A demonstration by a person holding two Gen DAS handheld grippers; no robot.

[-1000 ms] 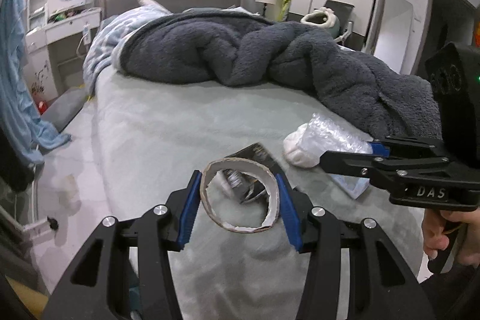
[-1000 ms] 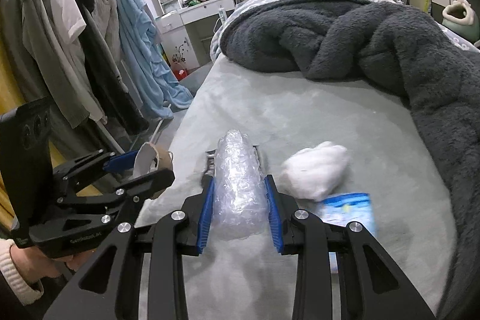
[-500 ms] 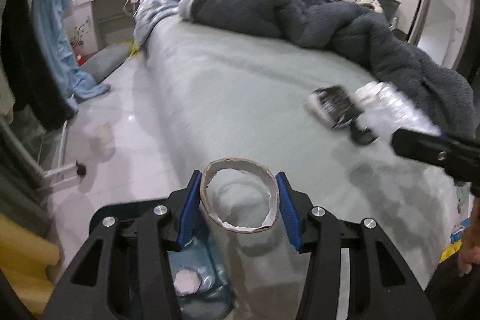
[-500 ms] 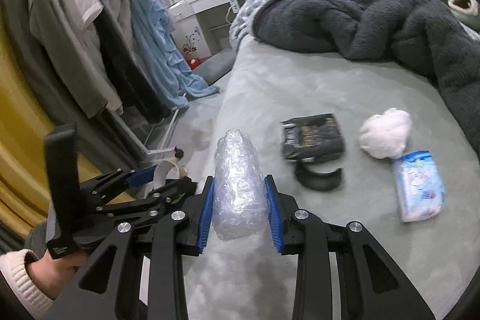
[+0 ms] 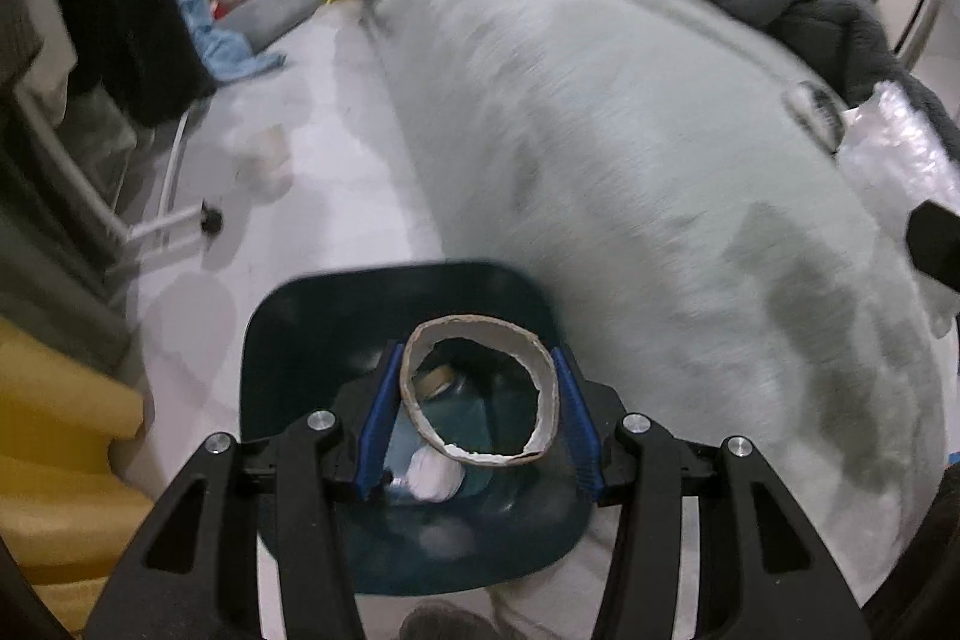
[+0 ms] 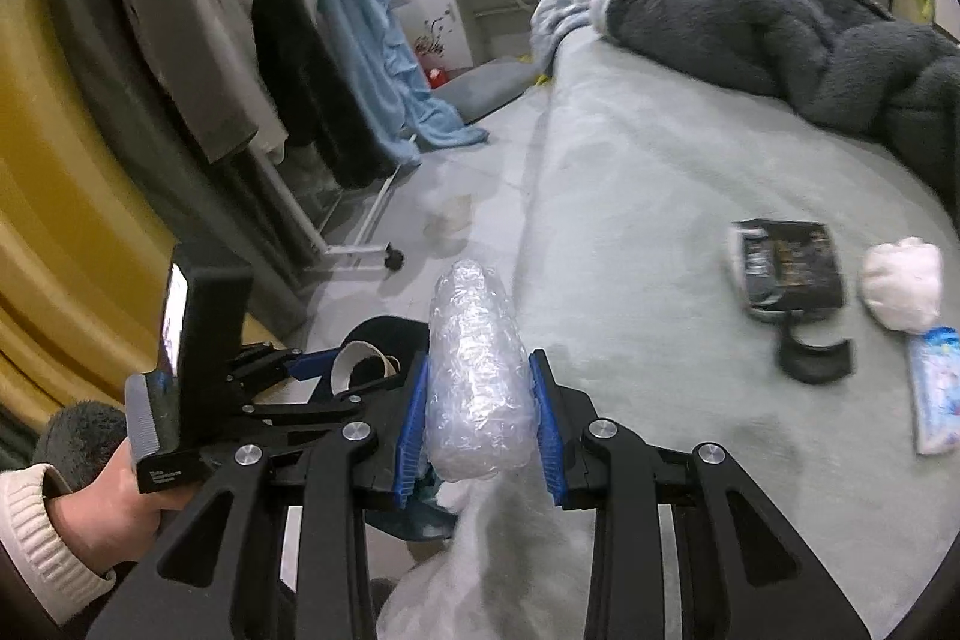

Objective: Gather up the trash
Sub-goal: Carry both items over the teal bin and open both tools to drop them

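My left gripper point(image 5: 477, 409) is shut on a cardboard tape ring point(image 5: 540, 376) and holds it above a dark blue trash bin point(image 5: 288, 334) on the floor beside the bed; the bin holds white paper point(image 5: 432, 478). My right gripper point(image 6: 480, 412) is shut on a roll of bubble wrap point(image 6: 474, 364) near the bed's edge. The left gripper with the ring point(image 6: 360, 361) shows in the right wrist view. On the bed lie a black packet point(image 6: 786, 268), a black curved piece point(image 6: 813, 355), a white wad point(image 6: 900, 283) and a blue wrapper point(image 6: 933, 394).
A grey-green bed point(image 6: 630, 196) with a dark fleece blanket point(image 6: 780, 34) fills the right. A clothes rack point(image 6: 252, 40) with hanging clothes stands at the left, its wheeled foot point(image 6: 393, 259) on the floor. A cup point(image 6: 450, 217) sits on the floor. Yellow fabric point(image 5: 54, 430) lies at the left.
Both grippers have pulled back from the bed and swung left and down. The left gripper with the ring now hangs over the bin. Both still hold their items.
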